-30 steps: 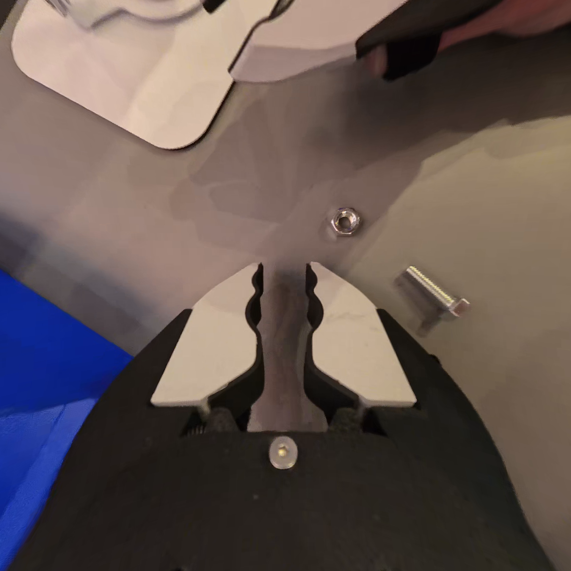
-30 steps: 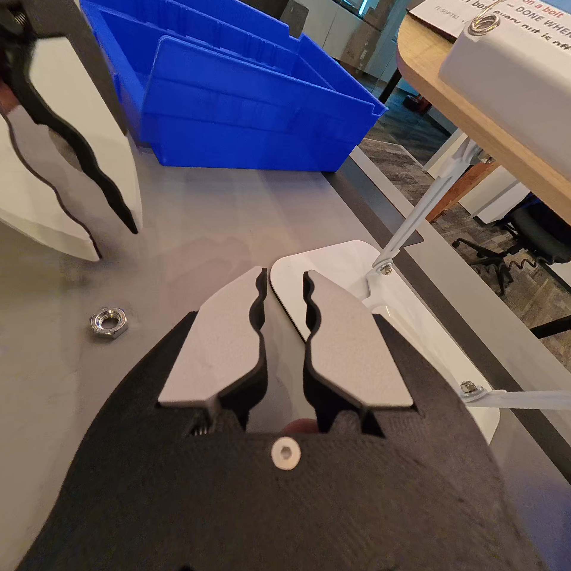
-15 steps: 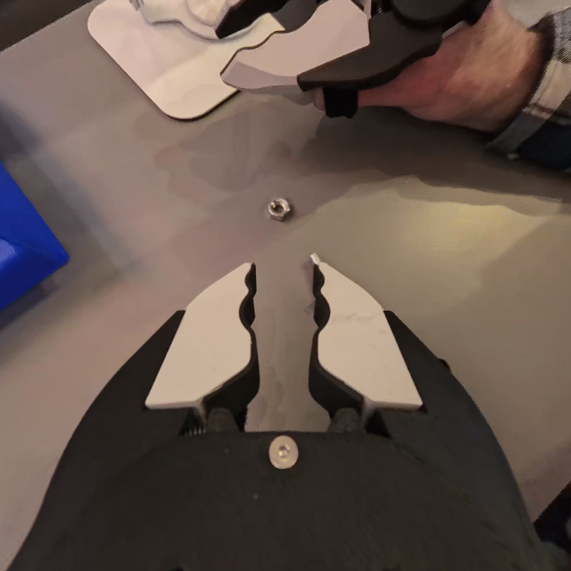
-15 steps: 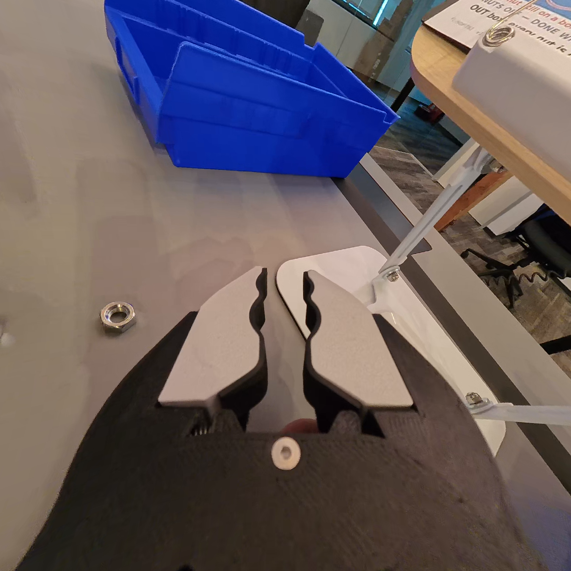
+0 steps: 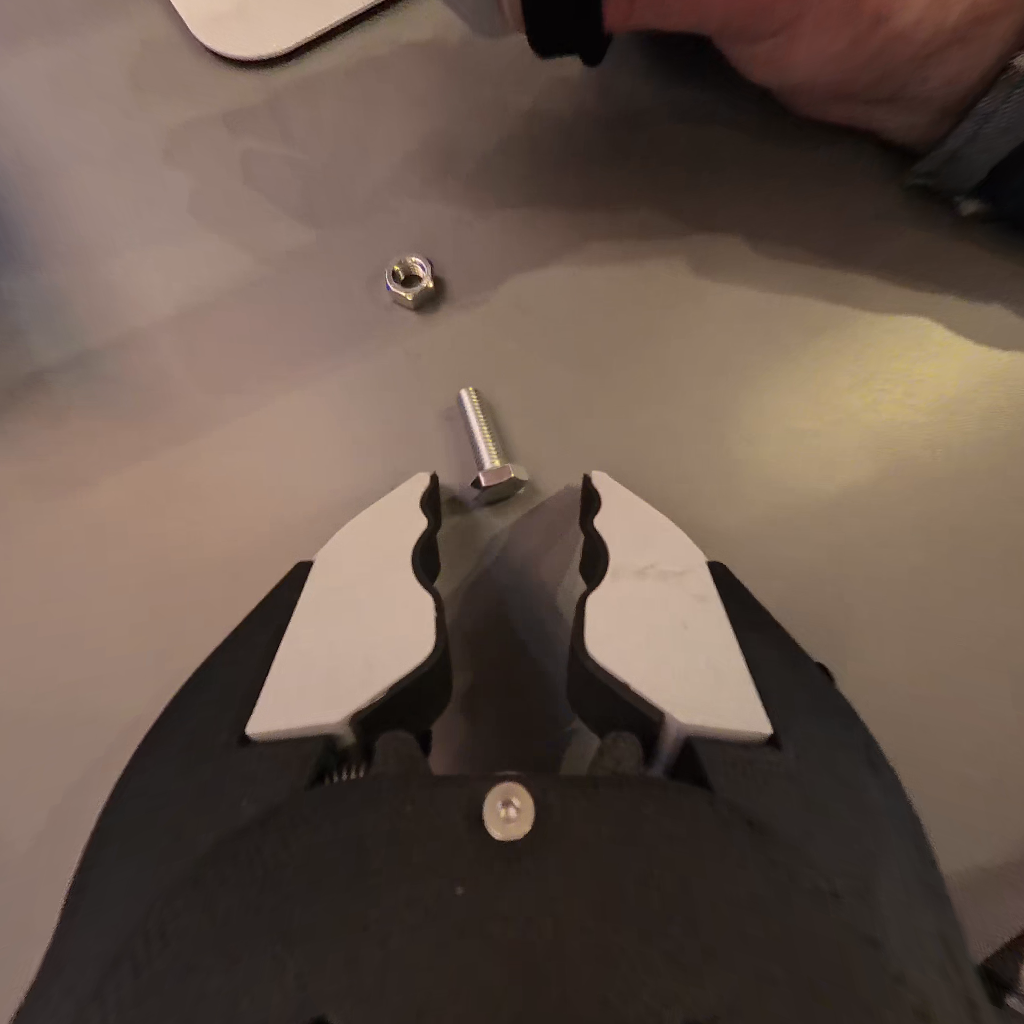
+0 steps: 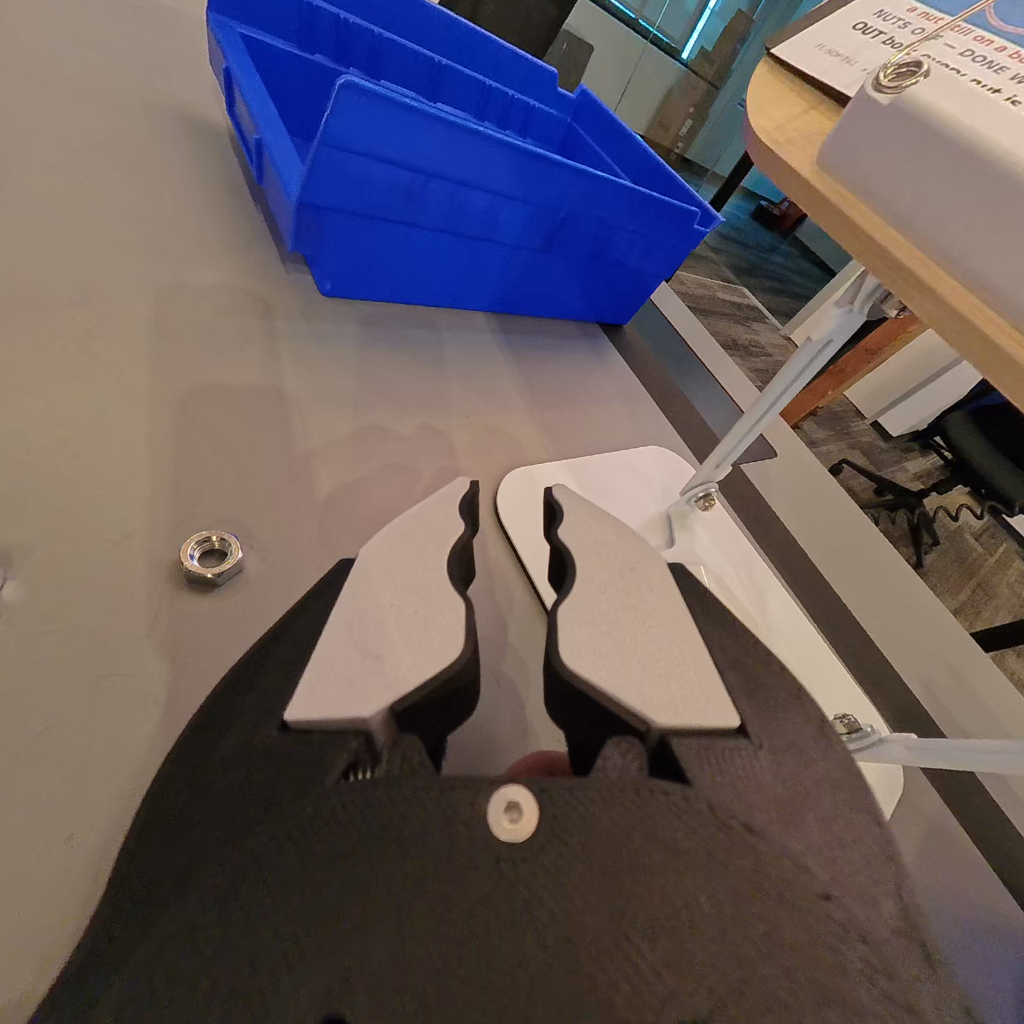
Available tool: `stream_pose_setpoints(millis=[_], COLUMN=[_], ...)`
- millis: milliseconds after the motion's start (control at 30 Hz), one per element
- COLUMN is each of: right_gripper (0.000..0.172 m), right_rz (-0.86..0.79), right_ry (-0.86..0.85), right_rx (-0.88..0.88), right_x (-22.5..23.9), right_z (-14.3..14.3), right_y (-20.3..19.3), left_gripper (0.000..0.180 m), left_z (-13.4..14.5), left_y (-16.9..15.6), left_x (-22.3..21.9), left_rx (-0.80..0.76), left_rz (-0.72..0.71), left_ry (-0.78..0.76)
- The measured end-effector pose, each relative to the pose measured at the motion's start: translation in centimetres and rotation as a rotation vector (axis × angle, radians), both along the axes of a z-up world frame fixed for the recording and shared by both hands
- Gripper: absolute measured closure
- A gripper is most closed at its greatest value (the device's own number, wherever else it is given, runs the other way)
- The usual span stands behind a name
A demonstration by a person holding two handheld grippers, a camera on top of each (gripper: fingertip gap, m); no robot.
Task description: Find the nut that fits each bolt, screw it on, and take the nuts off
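In the left wrist view a silver nut (image 5: 409, 280) lies flat on the grey tabletop (image 5: 166, 388), left of centre and farther off; nearer, a silver bolt (image 5: 489, 450) lies on its side, threaded end pointing away, its hex head just beyond the tips of the left tongs (image 5: 508, 481), which stand wide with nothing between them; at the far right a hand (image 5: 803, 61) rests on the tabletop. In the right wrist view the nut (image 6: 211, 556) sits at the left; blue bins (image 6: 443, 183) stand far behind; the right tongs (image 6: 511, 487) are narrowly parted and bare; a white plate (image 6: 609, 482) lies at the right.
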State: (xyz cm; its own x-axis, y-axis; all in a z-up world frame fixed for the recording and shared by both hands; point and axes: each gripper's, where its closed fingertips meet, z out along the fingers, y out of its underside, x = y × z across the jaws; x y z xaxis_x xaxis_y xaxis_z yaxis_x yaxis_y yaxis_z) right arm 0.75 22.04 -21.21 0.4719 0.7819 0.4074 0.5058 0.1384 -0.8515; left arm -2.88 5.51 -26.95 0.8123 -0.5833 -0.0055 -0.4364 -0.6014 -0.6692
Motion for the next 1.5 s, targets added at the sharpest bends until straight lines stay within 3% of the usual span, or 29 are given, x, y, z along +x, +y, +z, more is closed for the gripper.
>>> stream_pose_setpoints(millis=[233,333,467,567,633,800,1033,1167,1400,1500], right_gripper=[0.150,0.150,0.150,0.149,0.147,0.158,0.141,0.141,0.148,0.160], right_rz=[0.001,0.001,0.002,0.015,0.056,0.395,0.546,0.657,0.785,0.785], right_ry=[-0.003,-0.004,-0.003,0.024,0.107,0.568,0.856,0.909,0.983,0.987], right_rx=[0.001,0.002,0.007,0.010,-0.023,-0.319,-0.830,-0.938,-1.039,-1.056], right_x=[0.0,0.0,0.0,0.0,-0.3,-1.4,-2.3,-3.0,-3.1,-3.0], right_z=[0.0,0.0,0.0,0.4,1.3,6.0,6.6,7.2,8.1,8.1], right_y=[0.0,0.0,0.0,-0.3,-1.0,-5.8,-7.0,-8.9,-10.4,-10.2], left_gripper=[0.143,0.160,0.161,0.161,0.161,0.162,0.162,0.162,0.162,0.162], left_z=[-0.2,-0.2,-0.1,0.9,2.8,7.1,11.7,13.4,12.5,12.3], left_y=[0.5,0.5,0.7,1.8,2.8,4.9,5.0,4.4,4.6,4.6], left_x=[0.0,-0.1,-0.4,-1.6,-2.1,-3.2,-1.3,0.4,1.4,1.7], left_rx=[-0.013,-0.012,-0.005,0.079,0.166,0.354,0.639,0.774,0.757,0.759], left_rz=[0.019,0.008,0.002,0.030,0.040,0.092,-0.017,-0.089,-0.104,-0.117], left_ry=[0.001,0.000,-0.002,0.003,-0.080,-0.293,-0.322,-0.276,-0.254,-0.229])
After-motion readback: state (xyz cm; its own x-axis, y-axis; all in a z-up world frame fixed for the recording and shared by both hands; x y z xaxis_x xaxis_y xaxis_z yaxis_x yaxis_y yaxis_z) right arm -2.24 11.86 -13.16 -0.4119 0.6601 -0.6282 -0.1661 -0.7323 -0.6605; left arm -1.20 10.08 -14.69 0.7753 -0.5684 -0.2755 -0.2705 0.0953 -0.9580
